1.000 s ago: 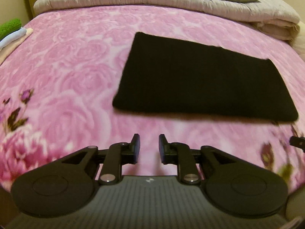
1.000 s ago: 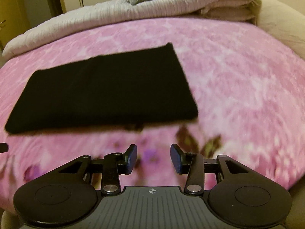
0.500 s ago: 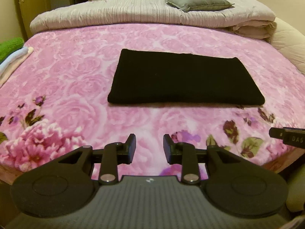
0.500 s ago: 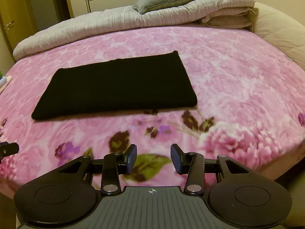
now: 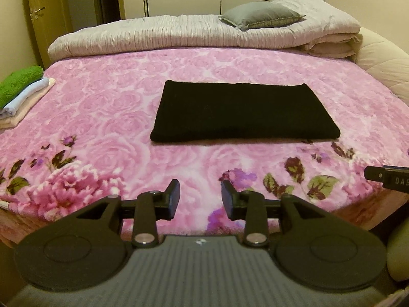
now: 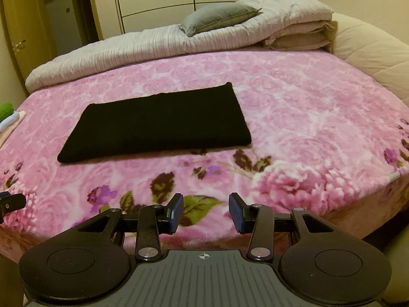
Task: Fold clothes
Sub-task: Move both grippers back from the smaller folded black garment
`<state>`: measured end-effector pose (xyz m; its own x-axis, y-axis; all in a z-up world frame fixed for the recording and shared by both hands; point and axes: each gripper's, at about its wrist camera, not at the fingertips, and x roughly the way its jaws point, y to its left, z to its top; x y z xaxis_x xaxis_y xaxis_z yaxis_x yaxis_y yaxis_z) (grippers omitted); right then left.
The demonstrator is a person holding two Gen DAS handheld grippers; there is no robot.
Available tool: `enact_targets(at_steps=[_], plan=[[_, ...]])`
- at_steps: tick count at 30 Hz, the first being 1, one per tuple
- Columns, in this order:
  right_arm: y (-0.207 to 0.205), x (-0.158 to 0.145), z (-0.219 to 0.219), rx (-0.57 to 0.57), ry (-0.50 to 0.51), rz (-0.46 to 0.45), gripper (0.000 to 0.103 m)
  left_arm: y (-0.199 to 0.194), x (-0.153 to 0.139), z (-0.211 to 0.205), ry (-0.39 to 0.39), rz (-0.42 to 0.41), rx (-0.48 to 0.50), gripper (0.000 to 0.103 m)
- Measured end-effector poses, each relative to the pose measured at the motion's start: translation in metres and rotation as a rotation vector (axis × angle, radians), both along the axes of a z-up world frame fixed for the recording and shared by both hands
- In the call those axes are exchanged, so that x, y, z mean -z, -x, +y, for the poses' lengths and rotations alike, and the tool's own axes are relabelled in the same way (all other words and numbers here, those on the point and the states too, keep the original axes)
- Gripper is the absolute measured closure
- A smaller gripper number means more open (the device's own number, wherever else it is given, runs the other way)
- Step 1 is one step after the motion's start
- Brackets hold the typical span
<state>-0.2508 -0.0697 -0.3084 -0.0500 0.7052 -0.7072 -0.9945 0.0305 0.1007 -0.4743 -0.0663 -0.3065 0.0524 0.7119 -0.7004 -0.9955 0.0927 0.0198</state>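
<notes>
- Both grippers have pulled back and up from the bed, so more of the room shows now than a second ago.
- The left gripper (image 5: 200, 198) has just been opening its jaws; they stand apart with nothing between them.
- The right gripper (image 6: 206, 213) has its jaws apart too, with nothing held.
- The black folded cloth (image 5: 242, 112) lies flat in the middle of the pink flower blanket (image 5: 107, 117), well apart from both grippers.
- A pale quilt (image 5: 158, 33) lies rolled along the far side, with a grey pillow (image 5: 260, 16) on top.
- A green, blue and cream stack of folded clothes (image 5: 19, 92) sits at the left edge.
- A wooden door (image 5: 43, 12) stands behind.
</notes>
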Motion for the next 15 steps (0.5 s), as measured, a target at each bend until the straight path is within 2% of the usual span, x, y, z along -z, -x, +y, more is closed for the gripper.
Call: enact_targets(at_steps=[7,15], plan=[[0.005,0.0,-0.008,0.015,0.019,-0.036,0.06,0.013,0.004,-0.004,-0.005,-0.052,0.006,0.071],[0.031,-0.011,-0.005,0.029,0.012,-0.114,0.06,0.06,0.002,-0.006,-0.024,-0.12,-0.029,0.071]])
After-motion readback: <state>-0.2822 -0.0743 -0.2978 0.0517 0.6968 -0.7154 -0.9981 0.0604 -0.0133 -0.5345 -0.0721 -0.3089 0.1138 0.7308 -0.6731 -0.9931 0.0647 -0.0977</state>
